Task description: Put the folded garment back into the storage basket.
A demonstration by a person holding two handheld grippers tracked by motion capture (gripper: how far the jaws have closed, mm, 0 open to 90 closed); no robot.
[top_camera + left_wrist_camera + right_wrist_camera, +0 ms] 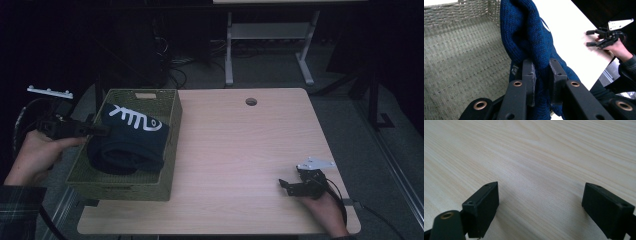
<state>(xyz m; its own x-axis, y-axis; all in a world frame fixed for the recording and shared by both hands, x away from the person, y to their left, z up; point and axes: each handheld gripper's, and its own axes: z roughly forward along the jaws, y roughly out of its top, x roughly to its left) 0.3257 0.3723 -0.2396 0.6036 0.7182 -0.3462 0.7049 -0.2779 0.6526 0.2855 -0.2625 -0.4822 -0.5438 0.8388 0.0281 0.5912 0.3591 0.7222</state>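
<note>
The left gripper (541, 72) grasps the navy knit sweater (131, 142) lying mostly inside the wicker basket (172, 150) at the table's (240, 150) left edge, release remaining; the right gripper's (540, 202) fingers rest released.

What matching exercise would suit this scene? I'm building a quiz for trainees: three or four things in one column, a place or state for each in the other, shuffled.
Things:
1. left claw
2. right claw
3. blue sweater
4. woven basket

Places or states:
A. stands on the left part of the wooden table
B. open, with bare tabletop between its jaws
C. shut on knitted fabric
D. lies folded in the basket, a white pattern on top

Pairs: 1-C, 2-B, 3-D, 4-A
</note>
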